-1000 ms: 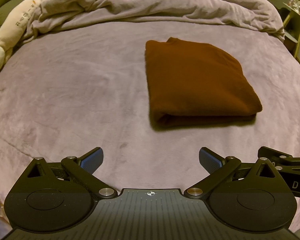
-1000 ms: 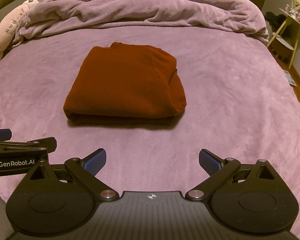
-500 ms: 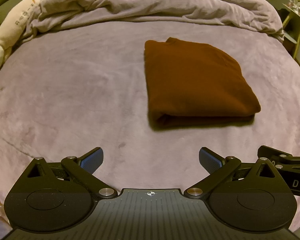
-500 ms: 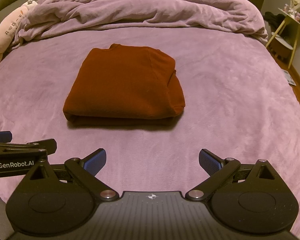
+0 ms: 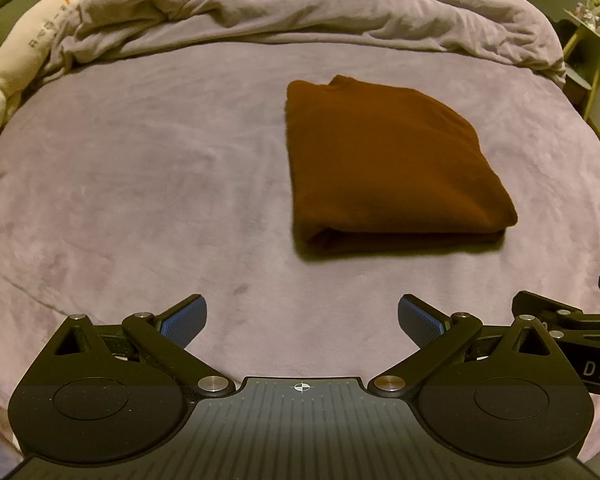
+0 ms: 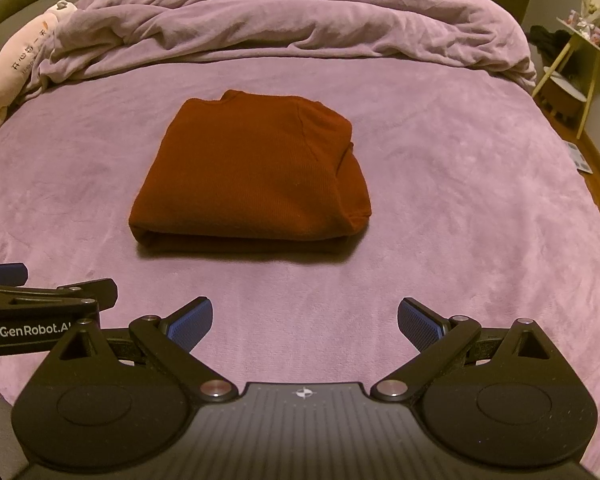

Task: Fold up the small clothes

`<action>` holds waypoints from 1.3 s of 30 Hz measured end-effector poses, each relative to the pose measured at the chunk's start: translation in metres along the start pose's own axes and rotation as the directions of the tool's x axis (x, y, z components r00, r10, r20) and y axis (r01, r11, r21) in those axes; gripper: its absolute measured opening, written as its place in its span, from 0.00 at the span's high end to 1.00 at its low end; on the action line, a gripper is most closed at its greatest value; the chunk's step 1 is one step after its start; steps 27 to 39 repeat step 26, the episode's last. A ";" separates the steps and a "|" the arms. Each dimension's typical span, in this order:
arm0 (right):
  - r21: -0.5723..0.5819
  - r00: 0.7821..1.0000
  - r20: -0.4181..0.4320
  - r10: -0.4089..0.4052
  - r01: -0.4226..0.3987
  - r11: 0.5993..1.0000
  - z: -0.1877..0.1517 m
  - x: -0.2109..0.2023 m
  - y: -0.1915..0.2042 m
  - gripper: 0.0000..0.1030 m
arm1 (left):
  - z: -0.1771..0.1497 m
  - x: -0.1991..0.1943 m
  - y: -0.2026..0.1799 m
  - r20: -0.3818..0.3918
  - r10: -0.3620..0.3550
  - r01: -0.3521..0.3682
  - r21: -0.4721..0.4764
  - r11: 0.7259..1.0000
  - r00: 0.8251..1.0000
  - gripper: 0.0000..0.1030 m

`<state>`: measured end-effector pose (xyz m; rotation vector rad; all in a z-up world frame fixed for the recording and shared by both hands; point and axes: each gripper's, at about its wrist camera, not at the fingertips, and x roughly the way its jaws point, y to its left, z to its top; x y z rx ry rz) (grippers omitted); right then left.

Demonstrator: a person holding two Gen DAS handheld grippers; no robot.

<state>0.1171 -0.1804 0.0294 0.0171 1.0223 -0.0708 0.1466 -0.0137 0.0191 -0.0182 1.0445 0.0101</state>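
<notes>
Little change over the last second. My left gripper (image 5: 302, 322) has drifted slightly: the garment (image 5: 388, 160) sits a touch lower and further left in its view than before. In my right gripper's (image 6: 304, 324) view the garment (image 6: 252, 168) has slid down a little and the duvet (image 6: 284, 20) shows more, so that gripper has tipped or pulled back slightly.

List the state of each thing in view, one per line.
Sweater: folded into a neat rectangle, lying flat on the bed, untouched.
Left gripper: open, empty, held short of the sweater.
Right gripper: open, empty, held short of the sweater.
Duvet: bunched up at the far end of the bed.
Blanket: spread flat.
Plush toy: lying at the bed's left edge.
</notes>
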 end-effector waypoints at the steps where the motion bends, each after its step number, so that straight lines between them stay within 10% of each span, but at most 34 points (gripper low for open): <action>1: 0.000 1.000 0.000 0.000 0.000 1.000 0.000 0.000 0.000 0.04 | 0.000 0.000 0.000 0.000 -0.001 0.001 0.000 1.000 1.000 0.00; 39: 0.002 1.000 0.013 -0.006 0.006 1.000 -0.001 -0.008 0.000 0.04 | -0.004 -0.007 -0.001 0.028 0.016 -0.016 0.029 0.999 0.999 0.00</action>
